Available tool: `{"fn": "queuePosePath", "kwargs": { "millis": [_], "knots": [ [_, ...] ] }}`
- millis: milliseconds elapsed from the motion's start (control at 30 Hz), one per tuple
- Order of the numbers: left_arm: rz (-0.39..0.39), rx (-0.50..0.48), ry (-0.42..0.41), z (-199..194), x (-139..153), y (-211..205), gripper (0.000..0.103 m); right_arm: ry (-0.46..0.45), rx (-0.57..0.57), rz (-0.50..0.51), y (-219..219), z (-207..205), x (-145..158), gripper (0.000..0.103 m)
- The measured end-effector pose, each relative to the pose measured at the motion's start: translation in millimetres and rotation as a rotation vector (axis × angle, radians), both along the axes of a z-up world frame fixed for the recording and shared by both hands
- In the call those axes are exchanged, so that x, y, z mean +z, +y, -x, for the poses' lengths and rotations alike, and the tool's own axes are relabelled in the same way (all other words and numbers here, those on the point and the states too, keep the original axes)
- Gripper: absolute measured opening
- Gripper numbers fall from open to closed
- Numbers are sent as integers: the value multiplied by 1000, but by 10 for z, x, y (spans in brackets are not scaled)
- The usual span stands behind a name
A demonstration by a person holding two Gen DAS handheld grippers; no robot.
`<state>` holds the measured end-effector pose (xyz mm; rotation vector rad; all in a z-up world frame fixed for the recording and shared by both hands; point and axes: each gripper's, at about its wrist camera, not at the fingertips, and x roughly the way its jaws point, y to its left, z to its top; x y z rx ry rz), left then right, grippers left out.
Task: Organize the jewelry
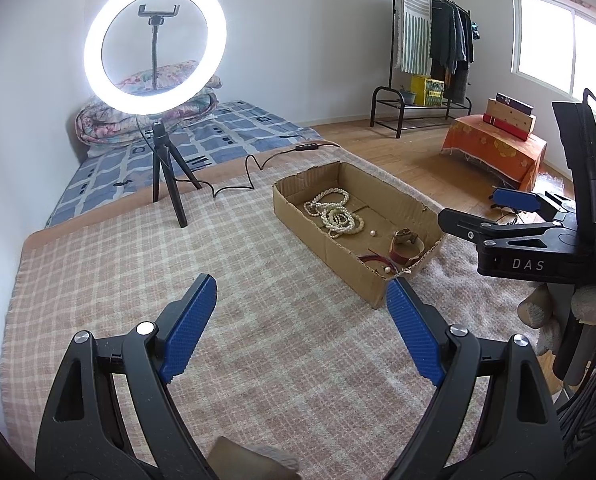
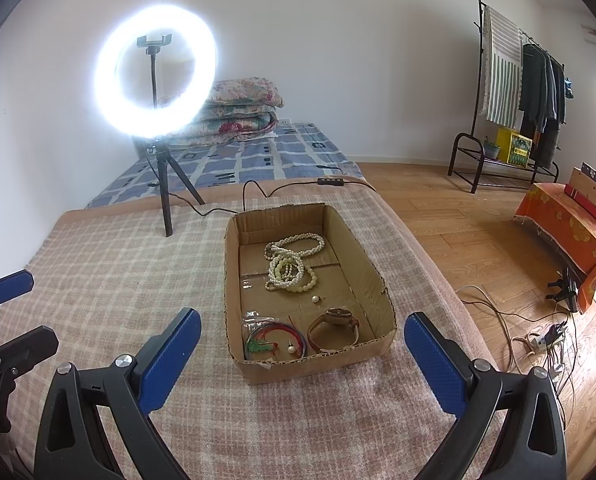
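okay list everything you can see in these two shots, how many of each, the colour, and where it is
cardboard box: one, brown, open, on the blanket
pearl necklaces: a tangled pile, count unclear, cream, far half of the box
loose pearls: two, white, one mid-box, one near the bangles
watch: one, brown strap, near right corner of the box
bangles: a few, red and green, near left corner
blanket: one, pink-and-cream check, under the box
ring light: one, lit white, on a black tripod, far left of the blanket
clothes rack: one, black, by the far wall
left claw: open, blue pads, empty
right claw: open, blue pads, empty
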<state>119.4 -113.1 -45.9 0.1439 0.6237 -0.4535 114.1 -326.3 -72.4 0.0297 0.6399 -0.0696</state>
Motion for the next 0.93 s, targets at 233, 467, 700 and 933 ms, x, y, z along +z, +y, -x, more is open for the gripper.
{"fn": "queuePosePath", "kwargs": {
  "millis": [233, 467, 700, 933],
  "knots": [
    [-12, -3, -6, 44, 16, -13, 89, 8, 4, 0, 9, 18, -43, 103],
    [27, -29, 3, 99, 93, 9, 89, 10, 4, -1, 11, 4, -41, 103],
    [31, -42, -11, 174, 175, -38, 89, 13, 6, 1, 12, 7, -45, 103],
    [32, -16, -33, 169, 192, -37, 89, 21, 6, -2, 26, 6, -71, 103]
  ]
}}
